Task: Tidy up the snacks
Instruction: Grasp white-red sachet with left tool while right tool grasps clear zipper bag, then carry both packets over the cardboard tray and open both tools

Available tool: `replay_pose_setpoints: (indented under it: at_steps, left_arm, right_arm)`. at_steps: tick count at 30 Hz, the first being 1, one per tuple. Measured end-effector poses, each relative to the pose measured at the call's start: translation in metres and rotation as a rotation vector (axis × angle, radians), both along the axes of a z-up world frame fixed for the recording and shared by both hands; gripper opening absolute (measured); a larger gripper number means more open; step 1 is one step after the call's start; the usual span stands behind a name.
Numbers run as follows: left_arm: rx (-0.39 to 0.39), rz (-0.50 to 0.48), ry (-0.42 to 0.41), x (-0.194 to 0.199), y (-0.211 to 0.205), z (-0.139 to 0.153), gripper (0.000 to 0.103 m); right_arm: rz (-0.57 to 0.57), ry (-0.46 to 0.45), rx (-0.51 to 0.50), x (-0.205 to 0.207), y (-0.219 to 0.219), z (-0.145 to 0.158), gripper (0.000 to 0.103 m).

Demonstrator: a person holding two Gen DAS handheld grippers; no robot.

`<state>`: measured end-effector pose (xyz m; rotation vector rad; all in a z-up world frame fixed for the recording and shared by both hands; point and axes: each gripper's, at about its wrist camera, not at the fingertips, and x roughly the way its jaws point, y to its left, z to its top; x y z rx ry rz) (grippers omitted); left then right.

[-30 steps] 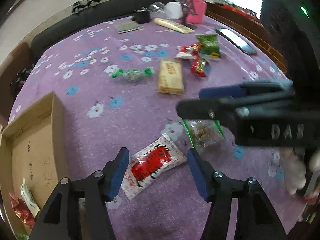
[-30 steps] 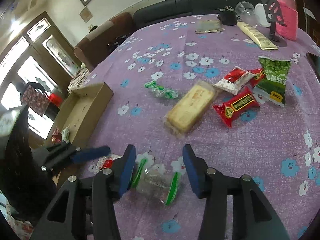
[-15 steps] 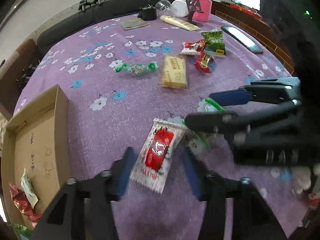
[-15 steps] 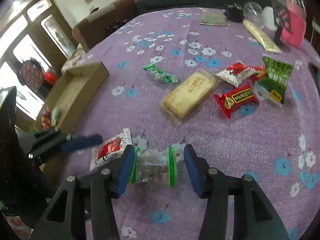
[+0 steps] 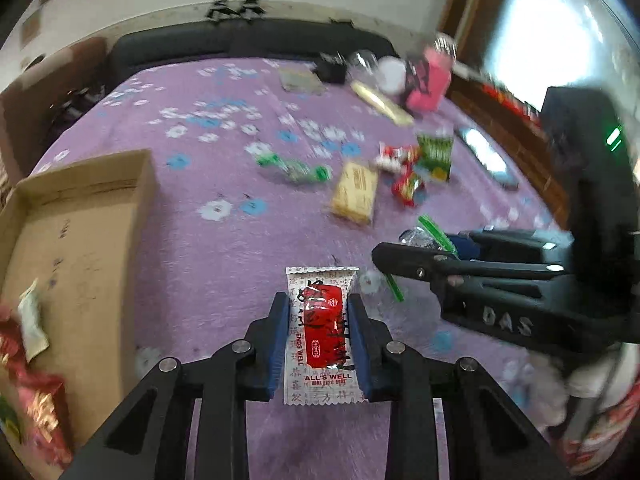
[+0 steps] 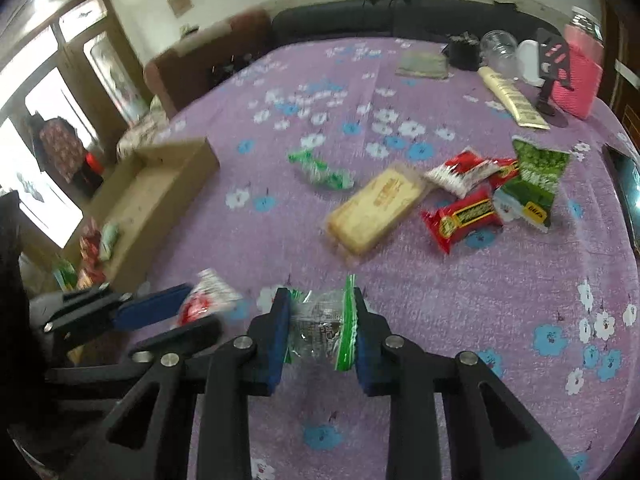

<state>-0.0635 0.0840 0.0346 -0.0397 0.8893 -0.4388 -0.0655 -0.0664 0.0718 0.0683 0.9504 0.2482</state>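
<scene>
The left claw point(image 5: 318, 344) was closing on a white sachet with a red panel point(image 5: 321, 332), its blue pads pressed against the packet's two long edges so that it stood up between them. The hold across the narrow width looked chosen to keep the flat packet from folding. The right claw point(image 6: 322, 334) was likewise closing on a clear snack bag with green sealed ends point(image 6: 322, 328), its pads touching the crinkled film at both ends, probably because the stiffer seams give more to bite on than the slack middle.

Both claws hung just beside each other over the purple flowered cloth point(image 6: 480, 300) on the worktop. To the left lay the open cardboard box point(image 5: 80, 248), with a few wrapped snacks already gathered at its near end, which suggested it was the collecting place and that each claw took one packet to carry there together.

Further off, a tan biscuit pack point(image 6: 376, 210), a green twisted candy wrapper point(image 6: 322, 170), red packets point(image 6: 462, 216) and a green pouch point(image 6: 534, 182) lay loose, not yet sorted. Toiletries and a pink container at the far edge seemed no part of the job.
</scene>
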Motion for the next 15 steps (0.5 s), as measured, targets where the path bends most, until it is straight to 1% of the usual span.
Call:
replay_pose_setpoints:
  at_steps: [4,6,8,10,15]
  left_arm:
    - [-0.033,0.062,-0.062,-0.017,0.027,0.026,0.03]
    - [-0.046,0.104,-0.084,-0.025,0.043,0.035,0.03]
    - [-0.05,0.147,-0.099,-0.031,0.058,0.039,0.03]
    - [-0.062,0.183,-0.095,-0.033,0.073,0.04,0.03]
    - [-0.043,0.297,-0.098,-0.043,0.11,0.038,0.03]
  right_arm:
    - [-0.042,-0.04,0.075,0.001,-0.013,0.006,0.027]
    - [-0.052,-0.054,0.09,0.001,-0.015,0.009,0.027]
    - [-0.055,-0.069,0.1,0.001,-0.016,0.011,0.027]
    - [-0.051,-0.083,0.106,0.0,-0.015,0.013,0.027]
    - [-0.029,-0.1,0.108,-0.004,-0.008,0.013,0.027]
